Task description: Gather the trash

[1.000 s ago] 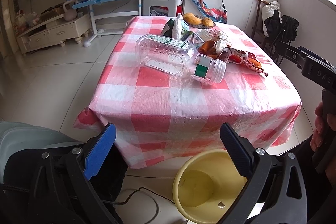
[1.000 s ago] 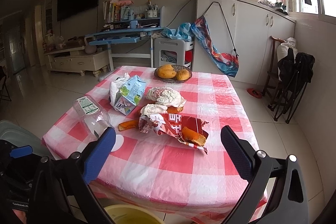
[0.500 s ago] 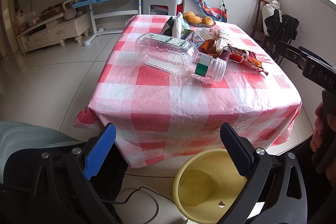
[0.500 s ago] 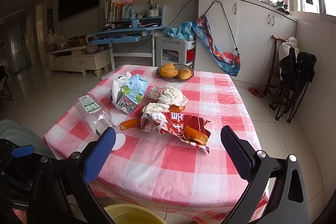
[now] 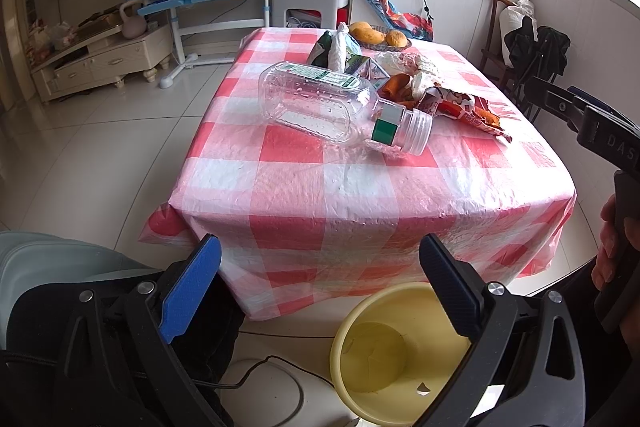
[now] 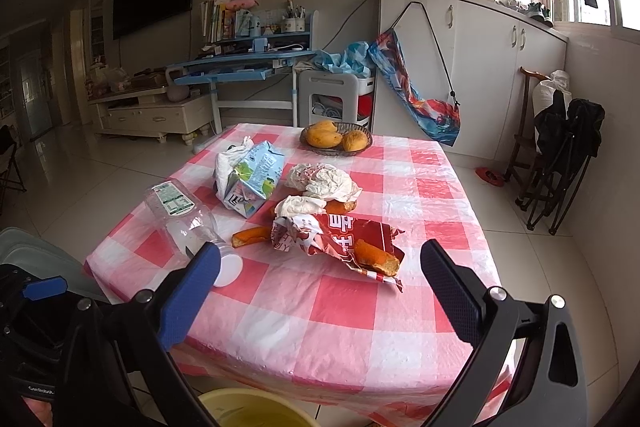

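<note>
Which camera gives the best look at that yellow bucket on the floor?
The left wrist view: the yellow bucket shows its rim and empty inside, though one tong finger crosses it. The right wrist view catches only a sliver of rim.

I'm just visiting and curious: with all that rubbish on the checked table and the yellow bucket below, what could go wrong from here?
The clear plastic bottle lies on its side near the table edge, so a nudge might roll it off. The torn red snack wrapper has orange peel on it that could spill when lifted. The basket of whole fruit could be mistaken for trash. Both grippers are open.
</note>
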Action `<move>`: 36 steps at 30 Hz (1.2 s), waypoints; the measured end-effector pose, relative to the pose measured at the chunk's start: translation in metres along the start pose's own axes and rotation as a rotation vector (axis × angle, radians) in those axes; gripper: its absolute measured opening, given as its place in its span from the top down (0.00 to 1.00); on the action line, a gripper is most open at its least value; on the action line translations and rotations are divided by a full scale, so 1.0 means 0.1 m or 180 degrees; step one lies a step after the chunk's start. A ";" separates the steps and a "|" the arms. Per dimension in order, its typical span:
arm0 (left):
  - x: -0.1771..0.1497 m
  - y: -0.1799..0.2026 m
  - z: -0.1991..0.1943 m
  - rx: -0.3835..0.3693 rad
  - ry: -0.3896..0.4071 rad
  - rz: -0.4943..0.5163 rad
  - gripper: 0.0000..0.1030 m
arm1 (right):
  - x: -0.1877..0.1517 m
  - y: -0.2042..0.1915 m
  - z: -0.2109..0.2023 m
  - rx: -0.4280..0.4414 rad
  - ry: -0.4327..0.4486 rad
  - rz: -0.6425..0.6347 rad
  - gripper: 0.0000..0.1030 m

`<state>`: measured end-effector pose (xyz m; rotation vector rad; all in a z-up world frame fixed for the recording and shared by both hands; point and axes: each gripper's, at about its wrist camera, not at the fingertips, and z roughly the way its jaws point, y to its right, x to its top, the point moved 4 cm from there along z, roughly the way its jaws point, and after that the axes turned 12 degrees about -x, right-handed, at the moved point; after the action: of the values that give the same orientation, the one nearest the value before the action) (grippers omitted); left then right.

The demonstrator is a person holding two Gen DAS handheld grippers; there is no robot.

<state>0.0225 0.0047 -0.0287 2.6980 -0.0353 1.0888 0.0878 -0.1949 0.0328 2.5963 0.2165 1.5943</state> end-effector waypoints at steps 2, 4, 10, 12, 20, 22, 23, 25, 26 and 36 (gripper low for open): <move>0.00 0.00 0.00 0.0000 -0.0001 0.0001 0.07 | 0.00 -0.02 -0.01 0.0015 0.0063 0.0025 0.07; 0.00 0.00 0.00 0.0001 -0.0004 0.0003 0.07 | 0.01 -0.05 -0.01 0.0007 0.0093 -0.0018 0.07; -0.01 -0.03 0.00 -0.0018 0.0016 -0.0024 0.07 | -0.01 -0.10 0.00 0.0021 -0.0023 -0.0122 0.07; 0.00 -0.07 -0.01 -0.0035 0.0022 -0.0072 0.07 | -0.01 -0.09 0.02 0.0008 -0.0128 -0.0236 0.07; 0.07 -0.25 -0.04 -0.0079 0.0033 -0.0345 0.07 | 0.00 -0.06 0.00 0.0172 -0.0274 -0.0124 0.07; 0.09 -0.31 -0.04 -0.0100 0.0023 -0.0437 0.07 | 0.01 -0.06 0.00 0.0219 -0.0283 -0.0094 0.07; 0.11 -0.32 -0.04 -0.0112 0.0015 -0.0470 0.07 | 0.02 -0.07 0.00 0.0215 -0.0260 -0.0083 0.07; 0.17 -0.37 -0.04 -0.0153 0.0011 -0.0552 0.07 | 0.03 -0.06 0.02 0.0219 -0.0268 -0.0034 0.07; 0.22 -0.37 -0.03 -0.0171 -0.0002 -0.0582 0.07 | 0.03 -0.05 0.03 0.0220 -0.0280 0.0006 0.07; 1.00 -0.31 0.48 -0.0291 -0.0319 -0.1286 0.07 | 0.08 0.18 0.08 0.0324 -0.0287 0.0466 0.07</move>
<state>0.1306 0.0309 0.0002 2.5214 0.4136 0.8089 0.0994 -0.2111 0.0391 2.8139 0.1057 1.5429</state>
